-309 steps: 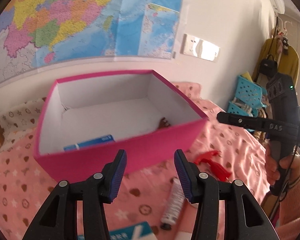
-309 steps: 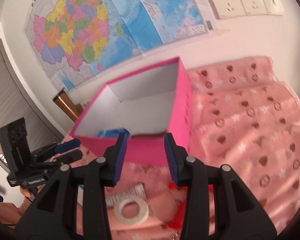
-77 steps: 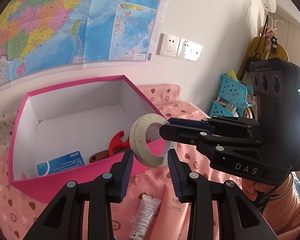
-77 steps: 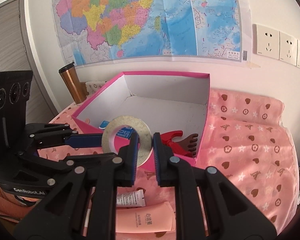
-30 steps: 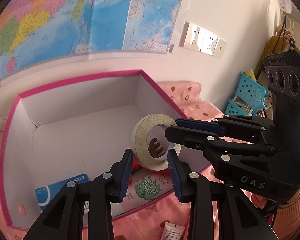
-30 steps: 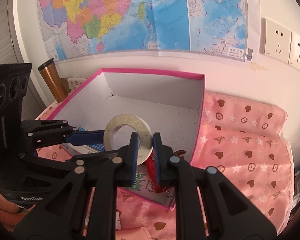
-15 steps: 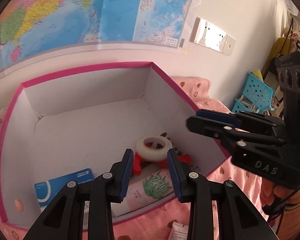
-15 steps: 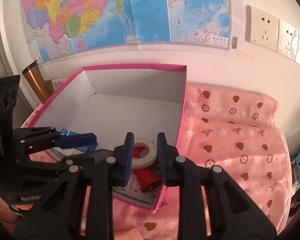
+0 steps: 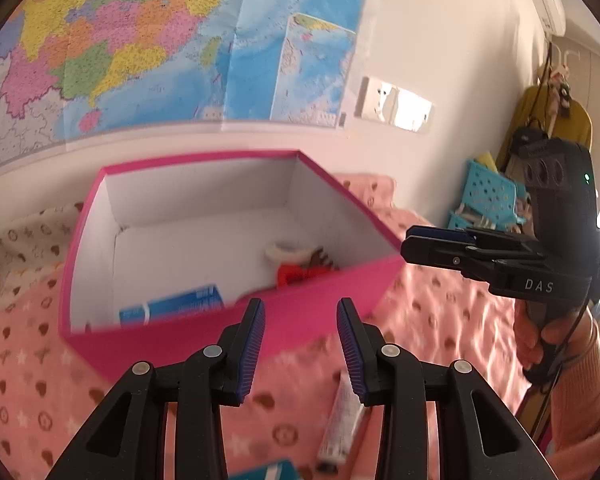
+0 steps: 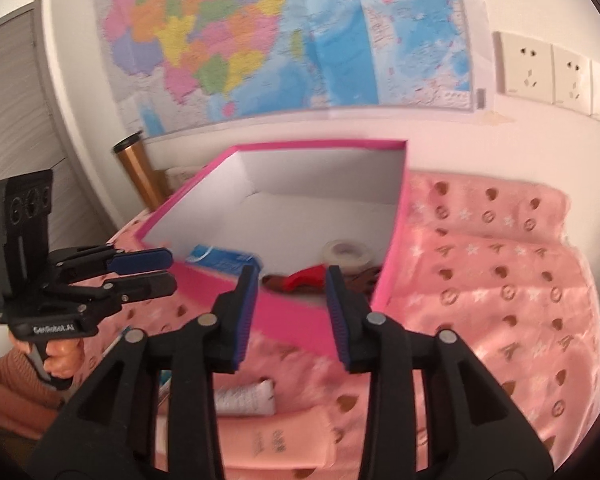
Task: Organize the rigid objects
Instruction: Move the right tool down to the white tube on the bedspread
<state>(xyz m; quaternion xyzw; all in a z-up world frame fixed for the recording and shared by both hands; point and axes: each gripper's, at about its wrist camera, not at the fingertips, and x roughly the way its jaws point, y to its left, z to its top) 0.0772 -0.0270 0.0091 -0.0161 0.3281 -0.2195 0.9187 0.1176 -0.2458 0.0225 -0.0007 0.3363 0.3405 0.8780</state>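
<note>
I'm looking at the pink box (image 10: 204,284) sitting on the pink blanket (image 10: 500,280); the tape roll (image 10: 348,254) is lying inside, beyond both grippers. Right gripper (image 10: 290,312) is opening, left gripper (image 9: 300,344) is sitting released, both empty.

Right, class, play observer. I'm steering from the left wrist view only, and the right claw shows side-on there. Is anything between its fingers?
Observer: No. The right claw holds nothing, and its jaws are opening.
Operator: What lies on the cloth in front of the box, near that claw?
Observer: A pink tube lies flat there, next to a white tube.
Operator: Is anything standing off to the box's left?
Observer: Yes, a copper flask stands upright beyond the left side of the box.
</note>
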